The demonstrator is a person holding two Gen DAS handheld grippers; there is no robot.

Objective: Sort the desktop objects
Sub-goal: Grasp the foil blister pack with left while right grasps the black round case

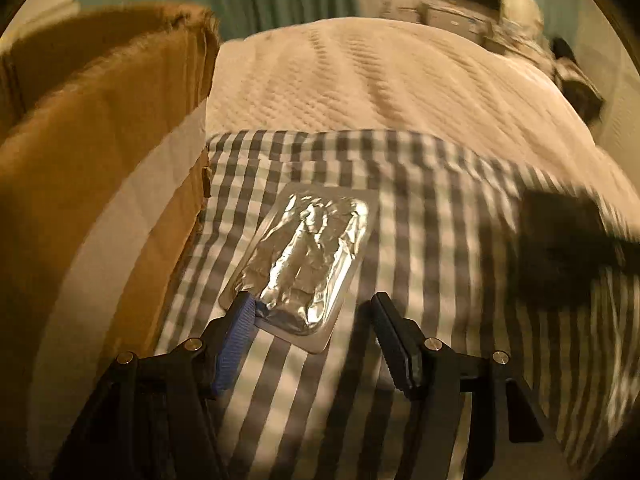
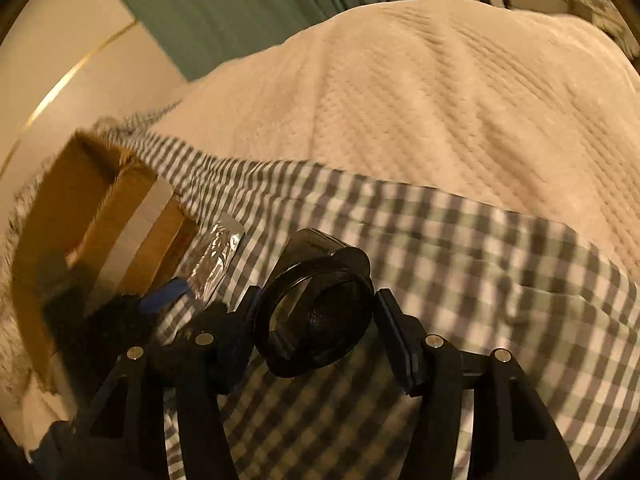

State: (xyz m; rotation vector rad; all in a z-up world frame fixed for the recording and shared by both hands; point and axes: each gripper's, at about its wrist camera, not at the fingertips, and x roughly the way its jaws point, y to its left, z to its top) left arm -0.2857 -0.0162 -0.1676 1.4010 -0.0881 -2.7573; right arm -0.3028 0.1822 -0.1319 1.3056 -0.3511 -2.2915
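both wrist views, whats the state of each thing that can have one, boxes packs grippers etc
cardboard box: open at the top, standing on the checked cloth
foil blister pack: lying flat on the cloth beside the box, not lifted
black round lens-like part: tilted, between the right gripper's fingers
left gripper: open, over the pack's near end
right gripper: closed on the black part

foil blister pack (image 1: 304, 256): flat on checked cloth | black lens (image 2: 316, 312): tilted, between fingers

2 wrist cams, close, angled down, share checked cloth (image 1: 420, 208).
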